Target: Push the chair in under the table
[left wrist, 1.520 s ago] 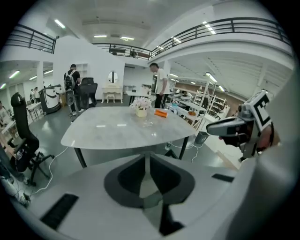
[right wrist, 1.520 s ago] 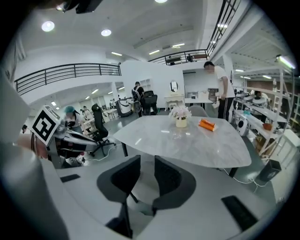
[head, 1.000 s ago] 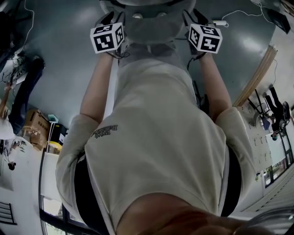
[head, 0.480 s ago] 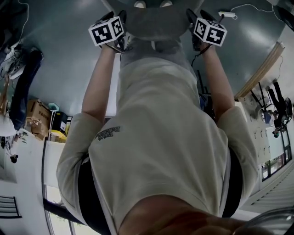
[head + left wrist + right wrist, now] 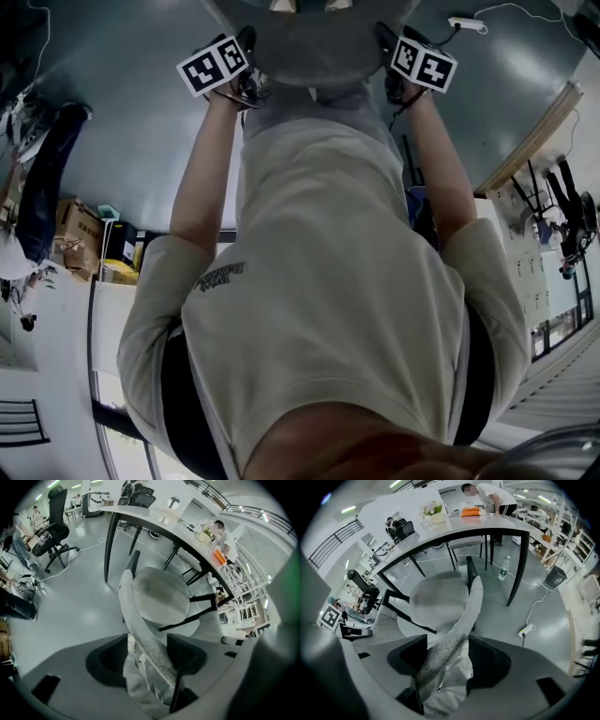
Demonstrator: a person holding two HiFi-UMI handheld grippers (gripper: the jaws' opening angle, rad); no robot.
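Note:
A grey upholstered chair with black legs stands in front of a white table (image 5: 140, 515) on black legs, its seat (image 5: 161, 595) partly under the tabletop. In the head view the backrest (image 5: 314, 42) is at the top, with one marker cube at each end. My left gripper (image 5: 146, 641) straddles the backrest's top edge (image 5: 129, 602); its jaws are opening and the pads stand off the fabric. My right gripper (image 5: 447, 648) straddles the backrest (image 5: 461, 625) at the other end, its jaws also opening, with gaps beside the pads.
A black office chair (image 5: 54, 527) stands at the far left. Right of the table leg, a water bottle (image 5: 505, 567), a power strip (image 5: 526, 630) with its cable and a bin (image 5: 555, 576) stand on the floor. A person (image 5: 487, 491) leans over the table's far side.
Both grippers have sunk further over the chair's backrest, away from my body, and their marker cubes have rolled a little. The backrest has slid toward the top edge of the head view.

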